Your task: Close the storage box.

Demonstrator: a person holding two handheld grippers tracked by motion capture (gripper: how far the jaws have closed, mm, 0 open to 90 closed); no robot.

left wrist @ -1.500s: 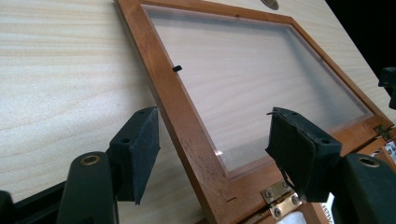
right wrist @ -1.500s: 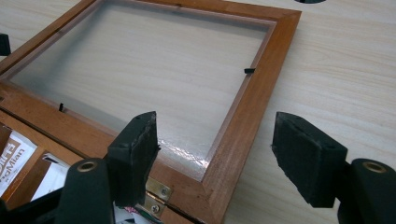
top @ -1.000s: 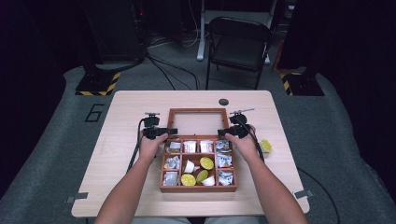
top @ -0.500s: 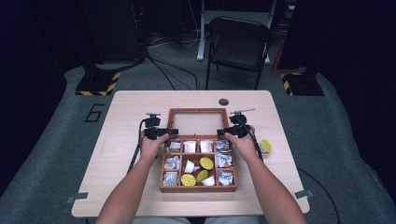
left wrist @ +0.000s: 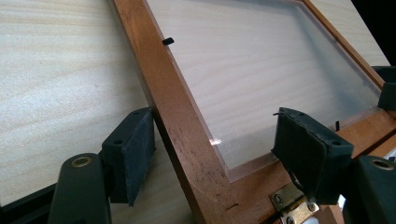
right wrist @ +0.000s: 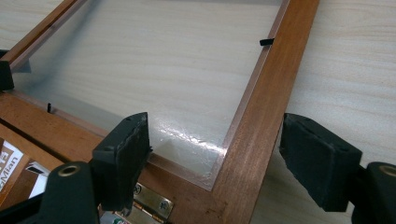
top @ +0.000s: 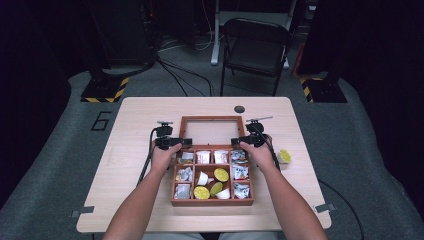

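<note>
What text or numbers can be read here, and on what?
"6": large dark numeral on the grey floor mat, left of the table.
"Mian": end of a word on a white packet in the wooden box, cut off in the right gripper view.
Print on the other packets: too small to read.

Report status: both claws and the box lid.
Left claw and right claw open, jaws just opening, each straddling a side rail. Brown wooden glass-paned lid flat on table, fully open. Nothing in the way.

Left tool (left wrist: 212,149) and right tool (right wrist: 215,161) jaws opening off lid frame (top: 185,131)
</note>
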